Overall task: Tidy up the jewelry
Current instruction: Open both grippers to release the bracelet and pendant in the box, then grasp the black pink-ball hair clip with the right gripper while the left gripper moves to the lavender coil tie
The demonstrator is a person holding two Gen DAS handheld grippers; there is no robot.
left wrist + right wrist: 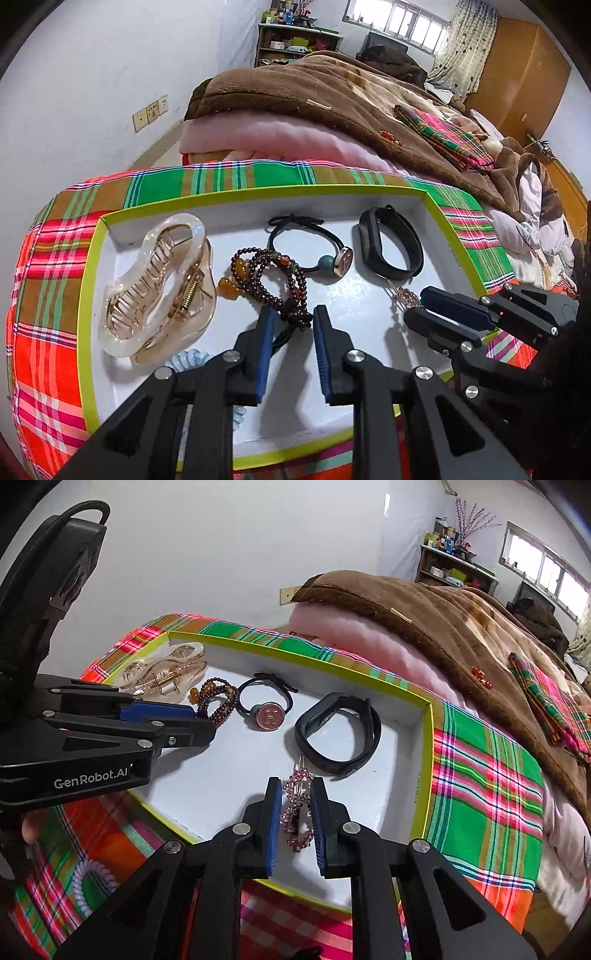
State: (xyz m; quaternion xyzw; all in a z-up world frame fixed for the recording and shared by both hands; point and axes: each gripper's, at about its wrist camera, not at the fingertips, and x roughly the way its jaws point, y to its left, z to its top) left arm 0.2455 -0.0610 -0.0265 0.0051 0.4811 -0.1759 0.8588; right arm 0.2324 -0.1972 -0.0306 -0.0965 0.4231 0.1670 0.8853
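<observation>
We are in a bedroom in a home. We see a big bed [369, 122] with a soft brown blanket [461, 627] and a pink one [280, 140] under it. We see a window [399, 18] with a spotted curtain [465, 40], a full shelf [295, 40], and a wooden wardrobe [517, 70].

Your bed [498, 236] carries a plaid cloth [48, 295]; on it sits 1 shallow white tray [83, 295] with a yellow-green rim. Beside the tray lies 1 pale spiral hair tie [86, 882]. A brown blanket [295, 92] and pink quilt [258, 136] lie behind.
</observation>
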